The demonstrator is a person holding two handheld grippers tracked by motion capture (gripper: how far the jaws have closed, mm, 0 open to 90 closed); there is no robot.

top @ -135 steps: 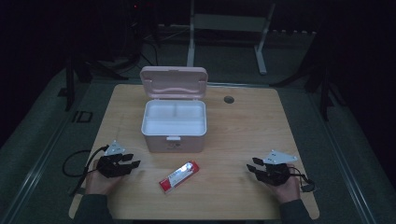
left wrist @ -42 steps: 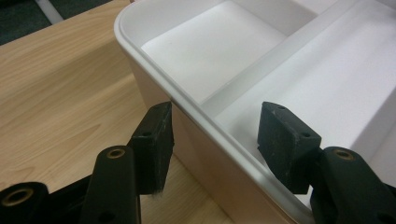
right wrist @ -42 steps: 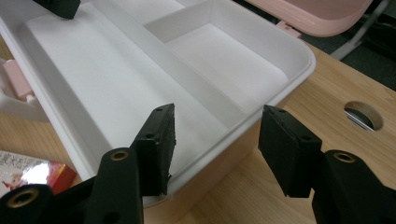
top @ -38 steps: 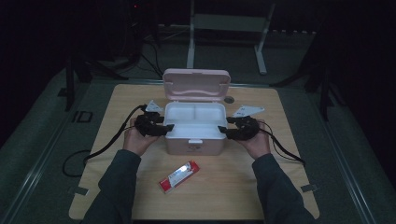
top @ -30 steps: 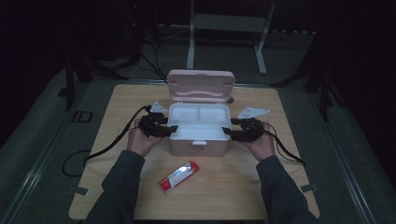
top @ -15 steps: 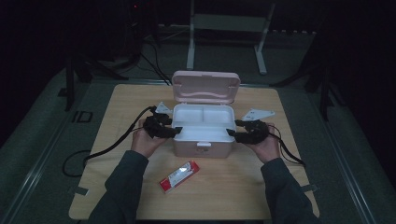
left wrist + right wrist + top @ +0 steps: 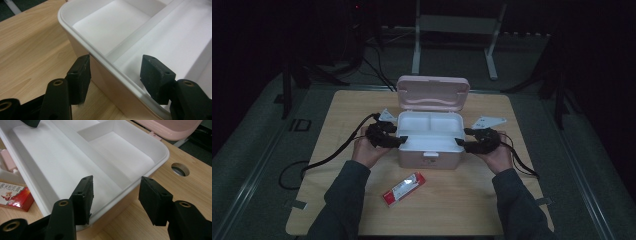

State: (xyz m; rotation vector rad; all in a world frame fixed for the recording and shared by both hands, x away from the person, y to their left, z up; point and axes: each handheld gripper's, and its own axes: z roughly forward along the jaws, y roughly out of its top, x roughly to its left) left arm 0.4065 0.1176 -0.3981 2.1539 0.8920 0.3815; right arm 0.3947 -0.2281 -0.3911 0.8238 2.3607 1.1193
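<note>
The open box (image 7: 430,142) lies with its long side left-right, lid (image 7: 433,93) raised at back. The left gripper (image 7: 113,75) has just been opening and straddles the wall unclamped; the right gripper (image 7: 115,197) likewise

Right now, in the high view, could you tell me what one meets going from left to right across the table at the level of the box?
left gripper → box → right gripper

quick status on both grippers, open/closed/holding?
Left gripper: jaws open astride the box wall, pads off it; they have just been opening.
Right gripper: jaws open astride the box's other wall, not pressing.
</note>
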